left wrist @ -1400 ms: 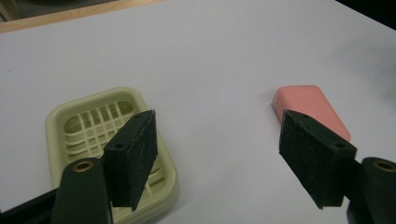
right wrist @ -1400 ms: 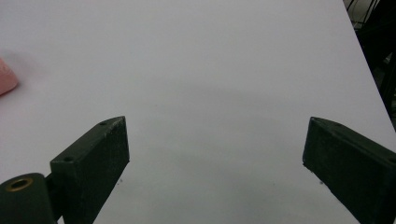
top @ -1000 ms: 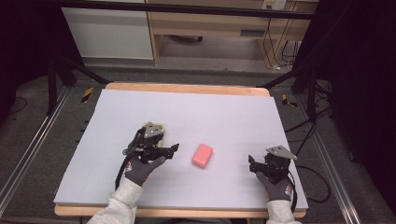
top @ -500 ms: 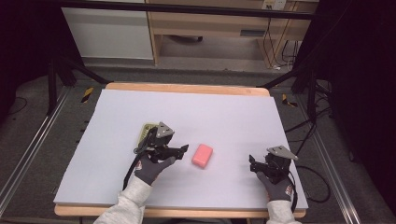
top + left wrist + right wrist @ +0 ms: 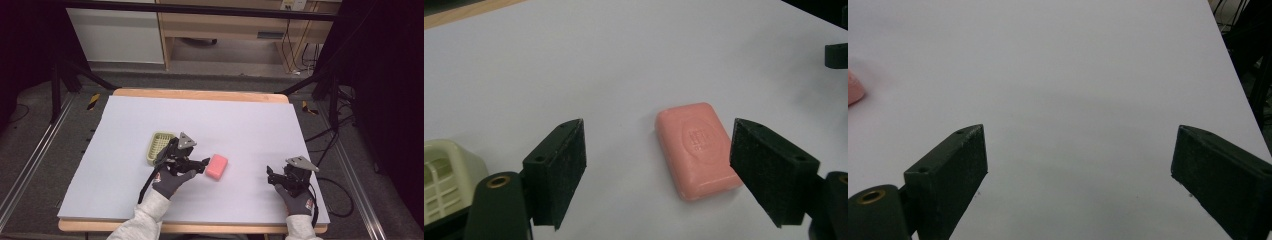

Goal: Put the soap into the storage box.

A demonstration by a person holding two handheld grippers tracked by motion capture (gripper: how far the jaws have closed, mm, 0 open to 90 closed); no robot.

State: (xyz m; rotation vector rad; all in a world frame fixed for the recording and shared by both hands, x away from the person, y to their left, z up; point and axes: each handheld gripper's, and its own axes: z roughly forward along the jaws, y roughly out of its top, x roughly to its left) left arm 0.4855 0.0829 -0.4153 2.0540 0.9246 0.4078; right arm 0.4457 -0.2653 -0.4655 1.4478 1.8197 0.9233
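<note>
Approach step: left gripper (image 5: 658,165) poised just short of soap (image 5: 698,149), jaws apart; right gripper (image 5: 1078,175) idle, jaws apart. Next: straddling and clamping soap.

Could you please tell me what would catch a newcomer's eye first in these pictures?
The pink soap bar stands out first, lying flat near the middle of the pale table. The left tool hovers just beside it with its jaws spread wide, and a cream soap dish sits right behind that hand. The right tool waits open near the table's right front corner, apart from everything.
</note>
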